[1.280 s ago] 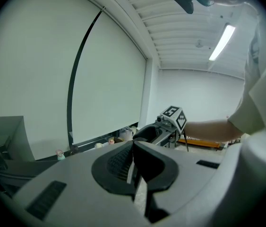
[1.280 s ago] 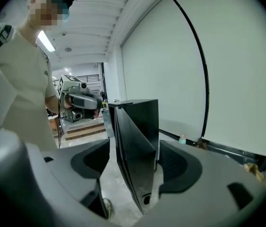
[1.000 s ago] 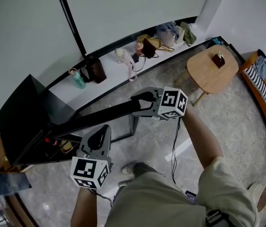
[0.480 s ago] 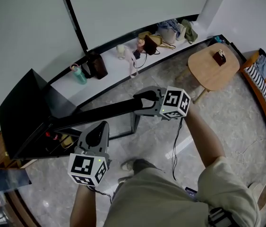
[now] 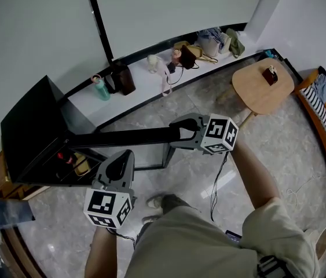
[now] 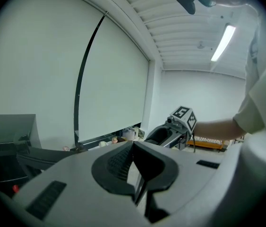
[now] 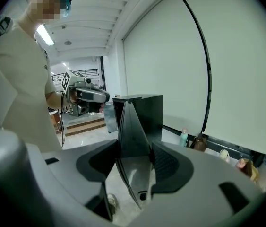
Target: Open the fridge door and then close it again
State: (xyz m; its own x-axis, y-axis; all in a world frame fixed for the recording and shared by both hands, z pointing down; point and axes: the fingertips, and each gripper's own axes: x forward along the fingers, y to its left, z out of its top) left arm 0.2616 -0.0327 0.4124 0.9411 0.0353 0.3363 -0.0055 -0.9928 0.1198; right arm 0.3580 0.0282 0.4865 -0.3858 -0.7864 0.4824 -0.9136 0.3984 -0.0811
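A black fridge (image 5: 32, 126) stands at the left with its door (image 5: 122, 138) swung out across the floor toward me. My right gripper (image 5: 177, 135) is shut on the door's free edge. In the right gripper view the thin door panel (image 7: 133, 126) runs between both pads, with the fridge body (image 7: 147, 108) behind it. My left gripper (image 5: 119, 164) hangs below the door, apart from it. Its jaws (image 6: 133, 148) meet at the tips with nothing between them. Bottles show on a shelf (image 5: 70, 164) inside the fridge.
A white ledge (image 5: 139, 88) along the wall carries a teal bottle (image 5: 97, 87), bags and cups. A round wooden table (image 5: 261, 86) stands at the right, with a sofa (image 5: 325, 106) beyond it. A cable (image 5: 213, 184) trails on the marble floor near my shoe (image 5: 154, 202).
In the head view the right gripper has carried the door's free edge to the right and slightly down, so the door now lies flatter across the picture. The left gripper stays below it.
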